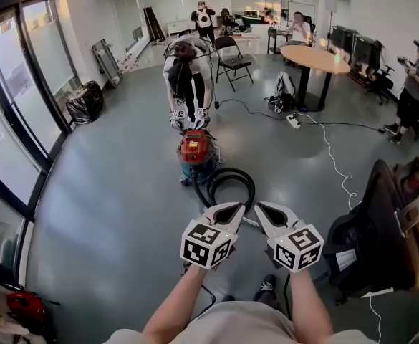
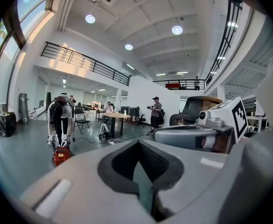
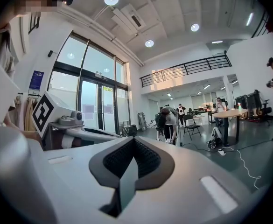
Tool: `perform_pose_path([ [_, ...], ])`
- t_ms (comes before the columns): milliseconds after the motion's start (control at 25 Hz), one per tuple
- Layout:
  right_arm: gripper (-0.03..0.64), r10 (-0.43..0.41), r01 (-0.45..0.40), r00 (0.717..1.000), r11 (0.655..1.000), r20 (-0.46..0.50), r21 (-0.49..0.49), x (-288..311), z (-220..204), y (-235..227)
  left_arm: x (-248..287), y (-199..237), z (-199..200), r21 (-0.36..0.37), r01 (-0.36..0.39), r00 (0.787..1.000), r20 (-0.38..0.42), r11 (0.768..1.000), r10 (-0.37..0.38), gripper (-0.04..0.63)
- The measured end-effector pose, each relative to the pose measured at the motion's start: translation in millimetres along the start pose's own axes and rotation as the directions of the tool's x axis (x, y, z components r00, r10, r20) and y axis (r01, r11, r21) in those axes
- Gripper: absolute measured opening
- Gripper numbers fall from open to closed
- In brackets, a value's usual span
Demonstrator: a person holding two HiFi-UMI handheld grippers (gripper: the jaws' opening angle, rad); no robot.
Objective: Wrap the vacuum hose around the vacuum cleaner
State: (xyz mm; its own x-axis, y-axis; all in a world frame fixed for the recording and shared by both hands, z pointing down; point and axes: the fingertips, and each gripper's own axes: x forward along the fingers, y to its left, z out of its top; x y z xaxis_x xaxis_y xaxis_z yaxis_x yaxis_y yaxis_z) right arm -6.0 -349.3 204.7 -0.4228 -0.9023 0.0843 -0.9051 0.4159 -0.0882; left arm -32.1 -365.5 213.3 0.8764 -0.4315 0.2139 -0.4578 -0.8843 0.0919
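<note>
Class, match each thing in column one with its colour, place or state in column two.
Column one:
1 vacuum cleaner
2 hose
3 folding chair
4 round table

Column two:
A wooden top, far right
B black loop lying on the floor
C red top, at the feet of the bending person
D black, beyond the bending person

Pairs: 1-C, 2-B, 3-D, 4-A

1. My head camera looks forward and steeply down, past my left gripper and right gripper, at the nearby red-and-teal canister vacuum cleaner.
2. Each gripper camera sits low and looks across the room along its own jaws.
3. All three views share the round wooden table and the bent-over person.
</note>
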Motion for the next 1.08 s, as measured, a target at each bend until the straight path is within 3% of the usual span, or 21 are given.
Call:
perform_pose_path([
  [1080,0.023,-0.022,0.022,1.000,1.000,0.015,0.002,0.3,5.3,-2.2,5.8,-6.4,1.3,0.020,0.057,0.998,-0.014,0.998,-0.057,0.003],
])
